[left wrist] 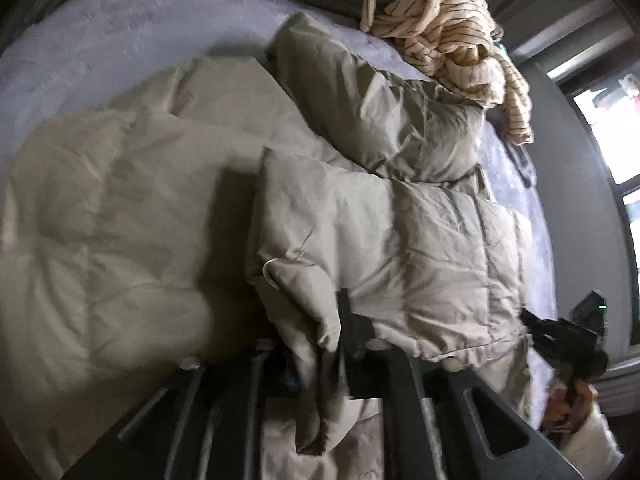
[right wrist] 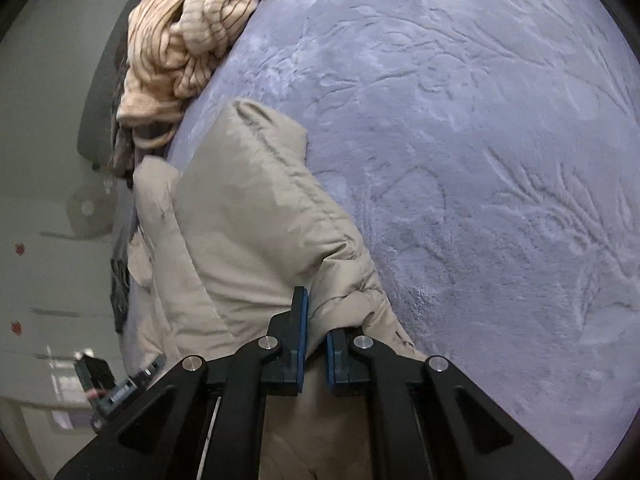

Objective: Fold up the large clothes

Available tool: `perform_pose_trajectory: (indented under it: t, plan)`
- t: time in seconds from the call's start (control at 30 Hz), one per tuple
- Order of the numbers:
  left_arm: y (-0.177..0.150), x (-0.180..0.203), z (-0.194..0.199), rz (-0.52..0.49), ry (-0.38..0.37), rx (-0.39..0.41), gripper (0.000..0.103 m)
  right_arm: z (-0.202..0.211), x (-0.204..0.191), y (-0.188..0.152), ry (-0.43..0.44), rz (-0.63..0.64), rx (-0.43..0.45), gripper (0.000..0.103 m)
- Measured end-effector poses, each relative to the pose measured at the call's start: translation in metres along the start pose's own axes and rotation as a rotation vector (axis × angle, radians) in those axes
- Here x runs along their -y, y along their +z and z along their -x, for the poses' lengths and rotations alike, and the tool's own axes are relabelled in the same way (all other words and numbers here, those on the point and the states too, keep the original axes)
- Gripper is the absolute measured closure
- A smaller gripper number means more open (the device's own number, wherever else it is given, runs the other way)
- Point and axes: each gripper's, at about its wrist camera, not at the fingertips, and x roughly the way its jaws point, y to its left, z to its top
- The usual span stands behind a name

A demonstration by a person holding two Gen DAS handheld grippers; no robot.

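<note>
Puffer jacket (left wrist: 360,216), beige and quilted, is spread over the lilac plush bed cover (right wrist: 480,120); in the left wrist view its body fills the middle, with a padded sleeve (left wrist: 380,120) folded across toward one o'clock. A bulky, airy and light garment is to be expected, soft enough to bend along the stitched channels, yet springy, so folds are likely to puff open unless pressed flat. The shell looks smooth and somewhat slippery, so a hold on a hem, cuff or seam edge would be judged safer than on a fat quilted panel.

The left tongs (left wrist: 320,340) are seen at six o'clock, partly closed, with a hanging fold of the jacket's edge between the fingers; whether the pads truly press it cannot be told through the blur. The right tongs (right wrist: 316,344) are nearly pressed together, pinching a bunched edge of the jacket at six o'clock of their own view.

A striped cream garment (right wrist: 180,40) is heaped at eleven o'clock on the bed's rim. No containers are visible.
</note>
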Motion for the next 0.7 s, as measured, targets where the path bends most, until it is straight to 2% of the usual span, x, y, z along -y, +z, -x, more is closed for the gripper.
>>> perform_pose_trajectory:
  t: [0.03, 0.07, 0.1, 0.13, 0.17, 0.2, 0.23, 0.3, 0.37, 0.43, 0.5, 0.6, 0.63, 0.67, 0.7]
  plan:
    - [0.0, -0.001, 0.007, 0.0, 0.059, 0.025, 0.049, 0.003, -0.004, -0.001, -0.011, 0.026, -0.02, 0.092]
    - [0.0, -0.002, 0.013, 0.0, 0.087, 0.056, 0.033, -0.001, -0.01, 0.003, -0.019, 0.051, -0.04, 0.09]
    - [-0.001, -0.004, 0.023, -0.001, 0.103, 0.097, 0.032, 0.002, -0.015, 0.002, -0.025, 0.087, -0.062, 0.082]
    - [0.0, -0.006, 0.03, 0.0, 0.106, 0.111, 0.032, 0.008, -0.021, -0.001, -0.024, 0.131, -0.074, 0.068]
    - [0.001, -0.009, 0.036, 0.007, 0.11, 0.123, 0.033, 0.018, -0.027, -0.005, -0.008, 0.175, -0.081, 0.06]
    - [0.003, -0.01, 0.04, 0.013, 0.11, 0.138, 0.044, 0.024, -0.031, -0.008, 0.016, 0.201, -0.08, 0.049]
    - [0.004, -0.012, 0.047, 0.009, 0.107, 0.159, 0.062, 0.034, -0.037, -0.011, 0.057, 0.23, -0.069, 0.048]
    - [0.007, -0.009, 0.051, -0.014, 0.104, 0.16, 0.076, 0.05, -0.044, -0.009, 0.103, 0.246, -0.018, 0.048]
    - [0.011, 0.001, 0.051, -0.049, 0.073, 0.162, 0.076, 0.058, -0.043, 0.004, 0.119, 0.198, 0.063, 0.048]
    - [0.012, 0.015, 0.046, -0.081, 0.046, 0.15, 0.076, 0.052, -0.033, 0.021, 0.098, 0.114, 0.108, 0.048]
    - [0.012, 0.027, 0.038, -0.104, 0.034, 0.138, 0.076, 0.031, -0.018, 0.042, 0.055, 0.027, 0.118, 0.048]
    - [0.009, 0.036, 0.02, -0.13, 0.091, 0.114, 0.076, -0.007, -0.005, 0.065, 0.045, -0.055, 0.061, 0.049]
    - [0.009, 0.036, 0.015, -0.135, 0.113, 0.107, 0.076, -0.012, -0.005, 0.067, 0.063, -0.055, 0.042, 0.072]
    - [0.008, 0.035, 0.009, -0.144, 0.143, 0.098, 0.076, -0.018, -0.012, 0.069, 0.088, -0.032, 0.025, 0.083]
    - [0.008, 0.034, 0.003, -0.151, 0.16, 0.094, 0.076, -0.019, -0.02, 0.071, 0.07, 0.004, 0.03, 0.086]
